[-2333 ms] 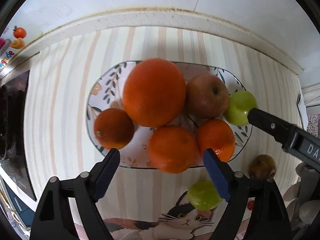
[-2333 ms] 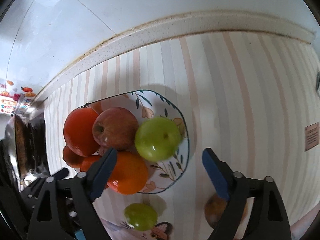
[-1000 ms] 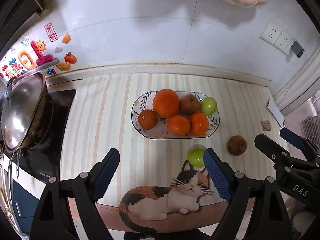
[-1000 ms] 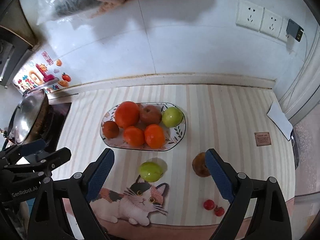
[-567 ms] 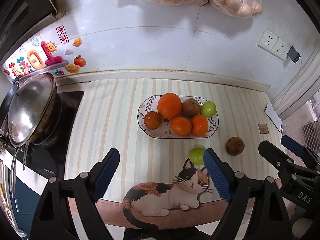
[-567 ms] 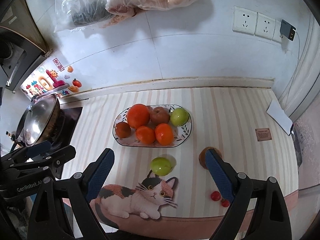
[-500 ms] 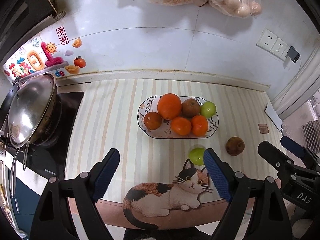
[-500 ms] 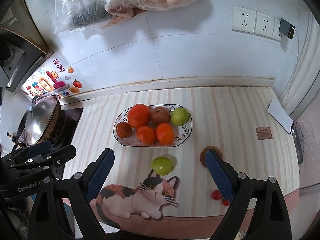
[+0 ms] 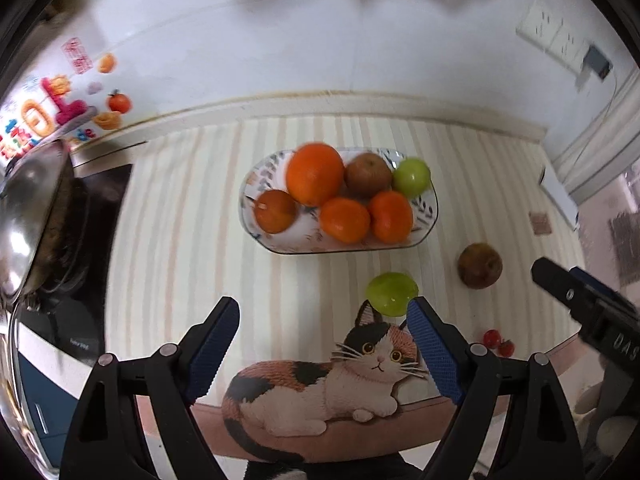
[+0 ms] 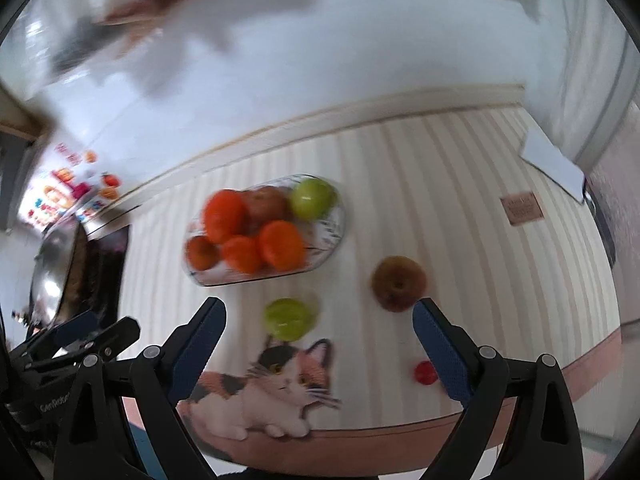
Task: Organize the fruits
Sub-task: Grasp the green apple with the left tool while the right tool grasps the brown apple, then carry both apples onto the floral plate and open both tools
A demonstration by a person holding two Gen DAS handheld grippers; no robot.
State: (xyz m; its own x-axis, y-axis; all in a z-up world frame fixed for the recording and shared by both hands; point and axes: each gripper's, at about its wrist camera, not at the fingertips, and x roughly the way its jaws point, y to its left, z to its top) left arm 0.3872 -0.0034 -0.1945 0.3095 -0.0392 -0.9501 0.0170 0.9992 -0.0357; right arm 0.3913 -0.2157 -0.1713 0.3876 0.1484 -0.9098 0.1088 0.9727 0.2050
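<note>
oranges (image 9: pixel 315 179) orange | loose apple (image 9: pixel 392 294) green | plate (image 9: pixel 425 227) seemingly leaf-patterned | mat (image 9: pixel 180 208) cream-striped

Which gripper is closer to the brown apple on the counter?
Right. The right gripper is open, with the brown apple just beyond its right-hand fingertip. The left gripper points toward the green apple, the brown one off to its right.

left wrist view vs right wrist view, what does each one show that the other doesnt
Only the left wrist view shows a second small red fruit beside the first, and the right gripper from outside. Only the right wrist view shows the left gripper from outside. Both share the plate of fruit, the loose green fruit, the brown fruit, the cat picture and the wok.
</note>
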